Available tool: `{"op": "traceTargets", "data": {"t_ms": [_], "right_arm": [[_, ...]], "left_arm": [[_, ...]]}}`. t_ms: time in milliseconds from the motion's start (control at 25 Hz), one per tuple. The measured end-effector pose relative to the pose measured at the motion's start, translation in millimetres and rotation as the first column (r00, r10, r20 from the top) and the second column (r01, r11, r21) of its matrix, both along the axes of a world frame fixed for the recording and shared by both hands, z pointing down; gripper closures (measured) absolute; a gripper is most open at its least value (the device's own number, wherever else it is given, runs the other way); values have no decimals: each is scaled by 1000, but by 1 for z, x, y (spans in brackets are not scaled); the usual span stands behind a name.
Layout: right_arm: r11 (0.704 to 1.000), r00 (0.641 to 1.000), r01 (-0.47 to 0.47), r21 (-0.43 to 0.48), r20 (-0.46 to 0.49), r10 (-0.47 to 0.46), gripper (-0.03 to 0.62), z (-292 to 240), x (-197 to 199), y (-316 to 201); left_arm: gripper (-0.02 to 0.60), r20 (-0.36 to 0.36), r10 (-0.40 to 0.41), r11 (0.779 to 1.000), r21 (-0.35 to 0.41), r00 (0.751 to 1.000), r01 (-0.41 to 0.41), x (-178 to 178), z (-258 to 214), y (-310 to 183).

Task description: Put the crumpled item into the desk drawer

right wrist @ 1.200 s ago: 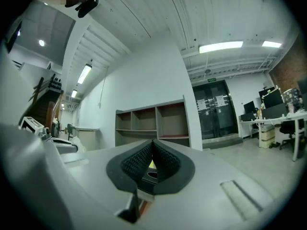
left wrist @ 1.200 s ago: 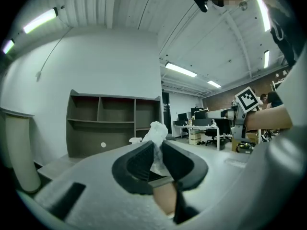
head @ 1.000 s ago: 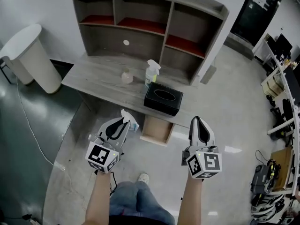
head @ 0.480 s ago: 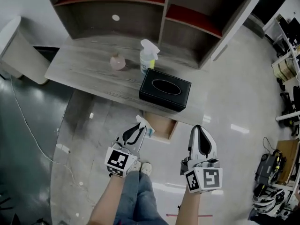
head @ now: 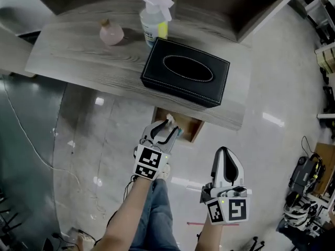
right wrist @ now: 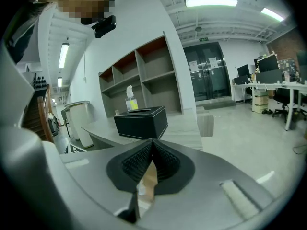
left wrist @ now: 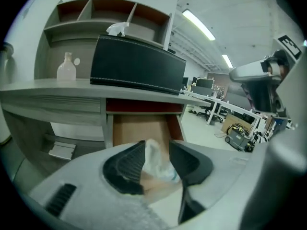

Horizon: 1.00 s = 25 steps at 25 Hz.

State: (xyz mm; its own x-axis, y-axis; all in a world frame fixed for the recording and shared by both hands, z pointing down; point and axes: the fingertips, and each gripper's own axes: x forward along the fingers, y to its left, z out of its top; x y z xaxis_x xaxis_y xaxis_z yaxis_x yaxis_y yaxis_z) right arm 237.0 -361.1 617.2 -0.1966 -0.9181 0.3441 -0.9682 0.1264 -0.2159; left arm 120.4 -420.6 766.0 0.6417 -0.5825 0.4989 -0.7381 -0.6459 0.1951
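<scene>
The crumpled item [head: 170,121] is a white wad with a bit of blue, and it sits between the jaws of my left gripper [head: 168,125] at the mouth of the open desk drawer [head: 190,128]. In the left gripper view the wad [left wrist: 156,160] lies against the left pad, with a gap to the right pad. The jaws of that gripper [left wrist: 157,146] are opening. The wooden drawer [left wrist: 140,128] lies straight ahead under the desktop. My right gripper [head: 225,151] hangs back to the right over the floor, its jaws [right wrist: 152,142] shut on nothing.
A black tissue box [head: 186,73] stands on the grey desk [head: 78,67] just above the drawer. A spray bottle [head: 154,14] and a small pink bottle [head: 111,33] stand behind it. A shelf unit rises at the desk's back. The person's legs are below the grippers.
My left gripper has carried the crumpled item forward and right, up to the drawer's mouth. The head view has closed in on the desk. The right gripper has stayed back.
</scene>
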Motion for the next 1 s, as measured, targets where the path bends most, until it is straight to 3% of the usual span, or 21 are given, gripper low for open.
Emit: {"op": "traceTargets", "data": {"t_ms": [80, 240, 520, 760, 1000], "right_arm": [[1000, 1000, 0, -6, 6, 0, 583, 6, 2, 0], [1000, 1000, 0, 17, 12, 0, 583, -5, 4, -7], [992, 1000, -8, 129, 11, 7, 583, -82, 6, -28], [964, 1000, -3, 265, -9, 6, 583, -180, 7, -47], [921, 999, 22, 388, -44, -5, 583, -265, 8, -53]], "left_arm": [[403, 5, 7, 1000, -16, 1000, -7, 2, 8, 1], [400, -6, 8, 1000, -5, 1000, -8, -2, -7, 3], [472, -87, -27, 982, 182, 996, 43, -28, -143, -14], [509, -153, -51, 922, 374, 987, 106, -53, -285, -44], [569, -203, -40, 831, 537, 978, 146, -66, -408, -51]]}}
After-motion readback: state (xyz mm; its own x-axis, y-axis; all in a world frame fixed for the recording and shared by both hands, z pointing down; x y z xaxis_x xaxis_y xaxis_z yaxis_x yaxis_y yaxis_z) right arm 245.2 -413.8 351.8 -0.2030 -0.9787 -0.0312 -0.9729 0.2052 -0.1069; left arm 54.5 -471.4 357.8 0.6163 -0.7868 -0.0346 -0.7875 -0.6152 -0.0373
